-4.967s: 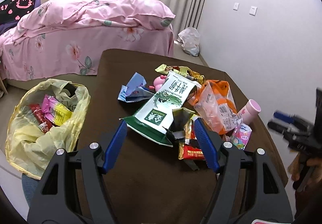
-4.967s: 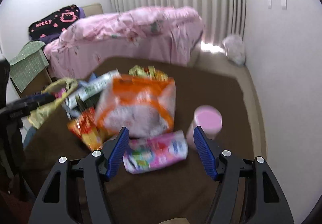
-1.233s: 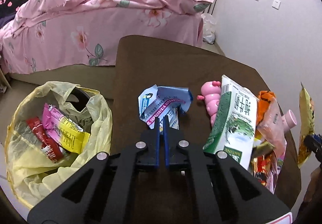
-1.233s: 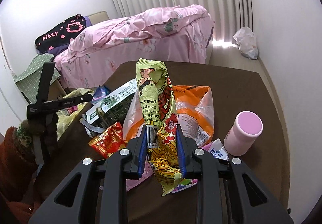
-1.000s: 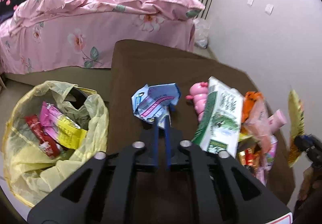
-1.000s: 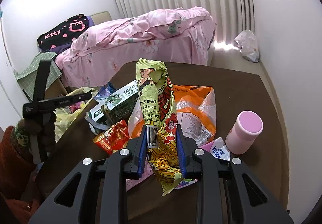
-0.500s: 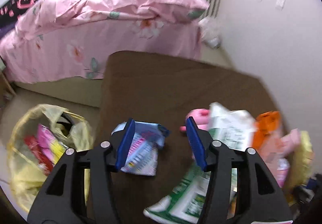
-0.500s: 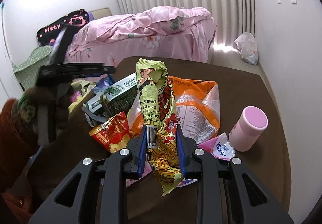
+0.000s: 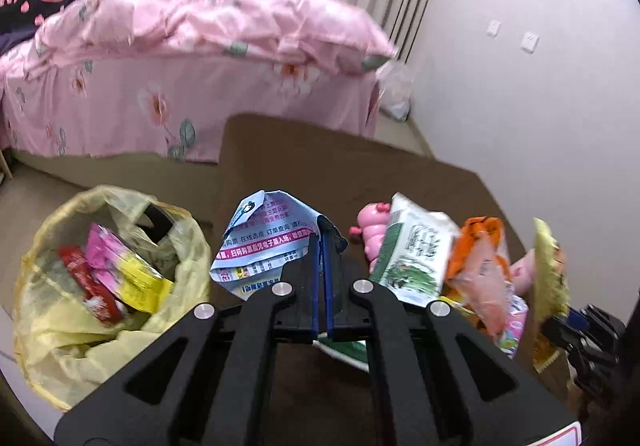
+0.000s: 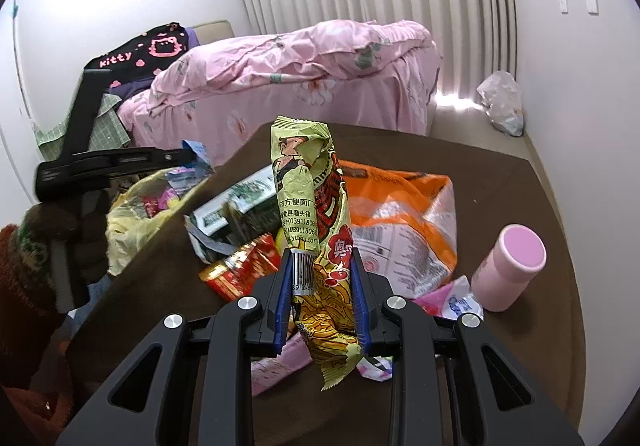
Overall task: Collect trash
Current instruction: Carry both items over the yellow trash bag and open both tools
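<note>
Since half a second ago, the left gripper (image 9: 321, 246) has been closed from wide apart onto the edge of the blue paper leaflet (image 9: 267, 242), which is now pinched and lifted off the brown table (image 9: 320, 165), just beside the yellow trash bag (image 9: 100, 330) hanging at the table's left edge. The bag's mouth is held open and already contains wrappers, so the leaflet is judged to be carried there for dropping. The right gripper (image 10: 320, 298) is kept clamped on the upright yellow-green snack wrapper (image 10: 310, 205) above the remaining pile, presumably awaiting its turn at the bag.
</note>
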Motion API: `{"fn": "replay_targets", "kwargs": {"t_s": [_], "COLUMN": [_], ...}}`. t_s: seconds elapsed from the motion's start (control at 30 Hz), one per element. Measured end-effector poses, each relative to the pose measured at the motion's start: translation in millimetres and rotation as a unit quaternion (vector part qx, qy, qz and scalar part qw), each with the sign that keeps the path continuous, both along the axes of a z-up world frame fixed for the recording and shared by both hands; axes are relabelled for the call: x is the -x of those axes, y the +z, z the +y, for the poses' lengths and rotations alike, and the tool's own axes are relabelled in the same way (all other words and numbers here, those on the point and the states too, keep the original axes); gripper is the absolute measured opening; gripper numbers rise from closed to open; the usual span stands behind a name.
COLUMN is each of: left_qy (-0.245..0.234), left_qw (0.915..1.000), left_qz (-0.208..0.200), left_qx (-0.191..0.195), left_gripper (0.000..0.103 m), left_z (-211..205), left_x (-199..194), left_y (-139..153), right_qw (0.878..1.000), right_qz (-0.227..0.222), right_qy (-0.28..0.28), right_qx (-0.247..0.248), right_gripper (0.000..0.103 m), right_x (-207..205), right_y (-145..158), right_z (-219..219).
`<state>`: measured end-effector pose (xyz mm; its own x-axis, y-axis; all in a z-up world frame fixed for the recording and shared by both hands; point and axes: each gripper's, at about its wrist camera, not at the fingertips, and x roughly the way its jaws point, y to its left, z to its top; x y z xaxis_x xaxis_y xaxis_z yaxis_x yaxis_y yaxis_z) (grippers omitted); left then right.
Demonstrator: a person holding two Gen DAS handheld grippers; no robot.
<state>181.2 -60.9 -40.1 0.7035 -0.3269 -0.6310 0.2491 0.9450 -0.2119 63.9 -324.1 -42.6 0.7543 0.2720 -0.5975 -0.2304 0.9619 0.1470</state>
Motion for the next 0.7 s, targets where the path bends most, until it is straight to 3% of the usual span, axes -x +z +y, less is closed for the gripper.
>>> {"fn": "replay_targets", "kwargs": {"t_s": [0.17, 0.43, 0.57, 0.7], "left_qy": [0.014, 0.084, 0.128, 0.155], "left_qw": [0.9993, 0.9947, 0.9892, 0.9848], "left_qz": [-0.029, -0.041, -0.053, -0.014], "left_qx": [0.017, 0.041, 0.046, 0.076], "left_gripper": [0.002, 0.002, 0.002, 0.002], "left_z": [34.8, 105.6, 133.7, 156.1], "left_x": [26.4, 47.9, 48.7, 30.5], "left_y": [25.4, 29.1, 17.5, -14.5], "right_qw": [0.999, 0.992, 0.986, 0.981], "right_qz": [-0.026, -0.026, -0.016, -0.005], "right_qy": [0.038, 0.122, 0.166, 0.193], "right_qx": [0.004, -0.013, -0.009, -0.007], "right_gripper": [0.025, 0.025, 0.025, 0.025], "right_x": [-2.9, -27.5, -48.0, -72.8], "right_y": [25.2, 43.9, 50.6, 51.5], "right_z": [26.1, 91.0, 126.5, 153.2]}}
